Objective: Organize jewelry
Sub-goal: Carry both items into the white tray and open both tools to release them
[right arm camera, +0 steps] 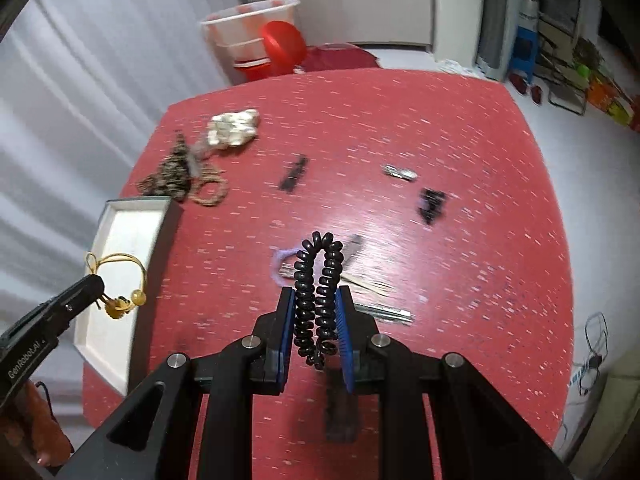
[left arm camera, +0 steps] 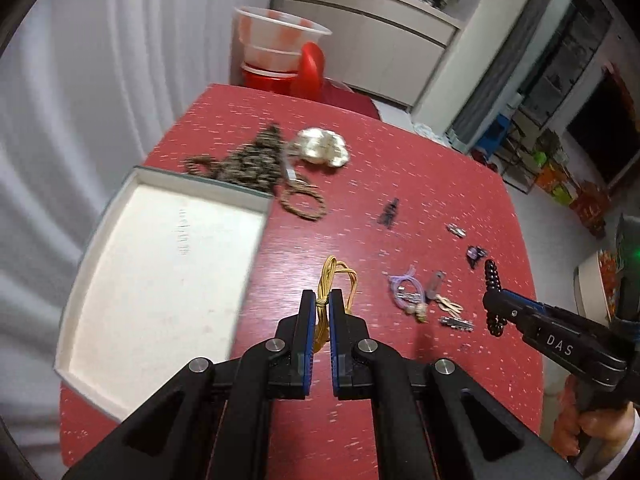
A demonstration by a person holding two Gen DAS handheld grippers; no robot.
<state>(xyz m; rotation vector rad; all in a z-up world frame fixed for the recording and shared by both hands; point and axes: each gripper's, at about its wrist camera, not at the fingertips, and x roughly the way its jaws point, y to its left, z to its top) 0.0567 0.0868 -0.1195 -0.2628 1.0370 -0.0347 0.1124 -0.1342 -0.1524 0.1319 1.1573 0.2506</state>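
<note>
My left gripper is shut on a gold cord bracelet and holds it above the red table, just right of the white tray. In the right wrist view the left gripper carries the gold bracelet over the tray. My right gripper is shut on a black coiled bracelet, lifted above the table. It also shows in the left wrist view, holding the black bracelet.
On the table lie a dark chain pile, a brown braided ring, a pale gold lump, a black clip, a purple cord and small metal pieces. Stacked buckets stand beyond the far edge.
</note>
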